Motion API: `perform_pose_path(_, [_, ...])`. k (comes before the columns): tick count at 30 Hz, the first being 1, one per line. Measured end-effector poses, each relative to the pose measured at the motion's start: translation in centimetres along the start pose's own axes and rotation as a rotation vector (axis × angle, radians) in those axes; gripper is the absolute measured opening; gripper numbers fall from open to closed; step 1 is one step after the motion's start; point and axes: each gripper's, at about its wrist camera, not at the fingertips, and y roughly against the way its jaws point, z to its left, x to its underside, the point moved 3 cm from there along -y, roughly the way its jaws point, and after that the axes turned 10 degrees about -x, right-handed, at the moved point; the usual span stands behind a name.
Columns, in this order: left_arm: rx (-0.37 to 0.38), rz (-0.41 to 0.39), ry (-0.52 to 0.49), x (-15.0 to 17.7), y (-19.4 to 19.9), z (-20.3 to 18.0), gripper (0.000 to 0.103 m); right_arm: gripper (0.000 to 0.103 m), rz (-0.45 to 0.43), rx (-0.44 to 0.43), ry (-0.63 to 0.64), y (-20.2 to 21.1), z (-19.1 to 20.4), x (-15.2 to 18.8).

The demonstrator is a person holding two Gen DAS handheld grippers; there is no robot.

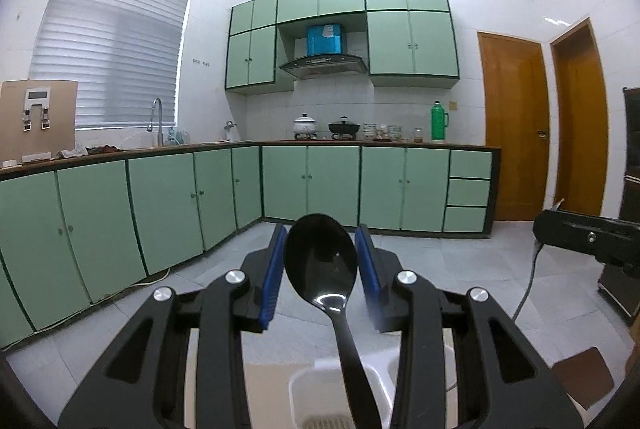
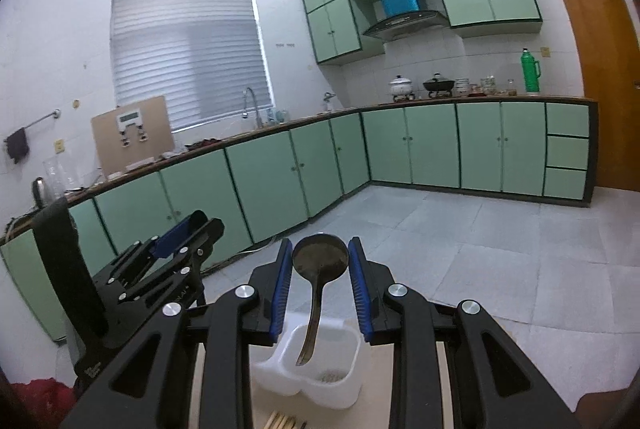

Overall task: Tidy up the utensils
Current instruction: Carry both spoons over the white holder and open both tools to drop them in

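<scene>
My left gripper [image 1: 321, 233] is shut on the bowl of a black plastic spoon [image 1: 320, 257], bowl up, handle hanging down over a white plastic utensil holder [image 1: 304, 389]. My right gripper [image 2: 320, 247] is shut on the bowl of a dark metal spoon [image 2: 320, 256]; its handle hangs down into the right compartment of the white utensil holder [image 2: 320, 377]. The left gripper also shows in the right wrist view [image 2: 188, 229], to the left of the right one. Part of the right gripper's body [image 1: 580, 233] shows at the right edge of the left wrist view.
Wooden chopstick ends [image 2: 282, 421] lie on the pale table in front of the holder. Green kitchen cabinets [image 1: 312, 185], a countertop with a sink tap [image 1: 157, 121], pots and a green thermos [image 1: 439, 121] stand across the tiled floor. Brown doors [image 1: 516, 125] are at the right.
</scene>
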Motion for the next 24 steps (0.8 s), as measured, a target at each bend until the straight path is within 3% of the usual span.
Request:
perform_pose_path(7, [-0.018, 0.073, -0.046, 2.6, -3.7, -0.8, 0.034, 0.028, 0.091, 0.059, -0.004, -4.5, -1.4, 2.0])
perform_pose_path(14, [-0.016, 0.147, -0.034, 5.3, -3.7, 1.0, 0.036, 0.03, 0.168, 0.061, -0.013, -6.0, -2.0, 4.8])
perform_pose_path(16, [-0.022, 0.145, -0.036, 5.4, -2.7, 1.8, 0.04, 0.034, 0.168, 0.064, -0.019, -5.8, -1.9, 4.9])
perform_pose_path(18, [-0.023, 0.146, -0.039, 5.6, -1.7, 2.4, 0.045, 0.047, 0.155, 0.073, -0.039, -4.8, -2.0, 5.1])
perform_pose_path(24, [-0.025, 0.236, -0.039, 7.5, 2.9, 4.6, 0.058, 0.069, 0.173, 0.1, -0.069, -0.3, -1.0, 8.3])
